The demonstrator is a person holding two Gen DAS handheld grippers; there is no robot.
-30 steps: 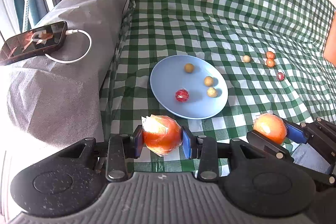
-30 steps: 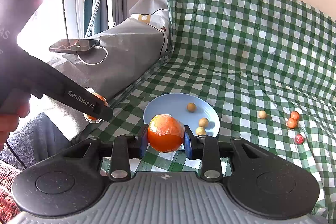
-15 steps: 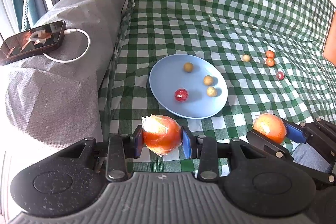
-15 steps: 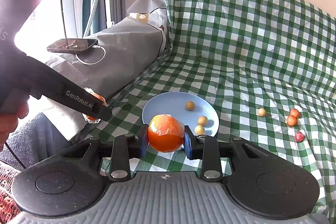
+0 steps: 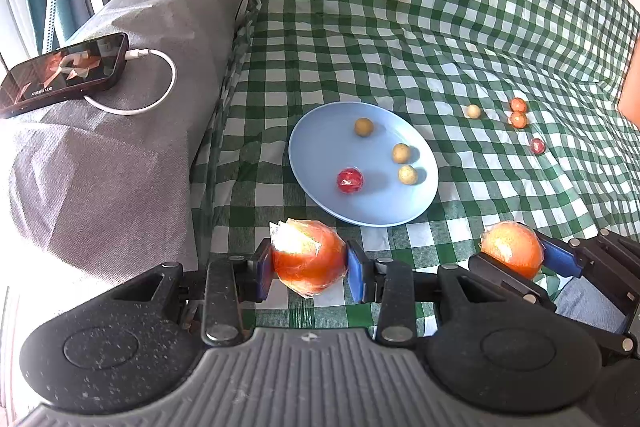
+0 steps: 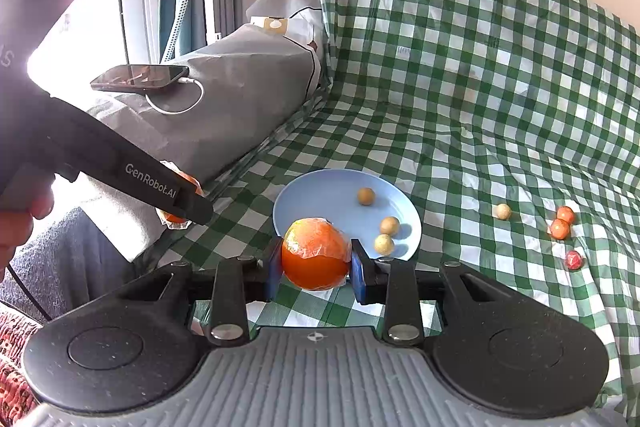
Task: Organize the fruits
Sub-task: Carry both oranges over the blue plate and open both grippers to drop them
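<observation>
My left gripper (image 5: 308, 271) is shut on a plastic-wrapped orange (image 5: 307, 263), held above the cloth in front of the blue plate (image 5: 320, 147). My right gripper (image 6: 316, 265) is shut on a second wrapped orange (image 6: 315, 254), also just before the plate (image 6: 312, 199); it shows in the left wrist view (image 5: 514, 257) at lower right. The plate holds three small tan fruits (image 5: 401, 153) and a red one (image 5: 350, 180). A tan fruit (image 5: 473, 111), two small orange ones (image 5: 518, 119) and a red one (image 5: 537, 145) lie on the cloth to the right.
A green checked cloth (image 5: 400, 27) covers the surface and rises at the back. To the left is a grey covered block (image 5: 100, 155) with a phone (image 5: 64, 73) and white cable on top. The left gripper's body (image 6: 100, 151) crosses the right wrist view.
Both grippers keep their oranges. The plate and loose fruits have shifted slightly in both views, so both grippers have drifted a little; nothing was released.
</observation>
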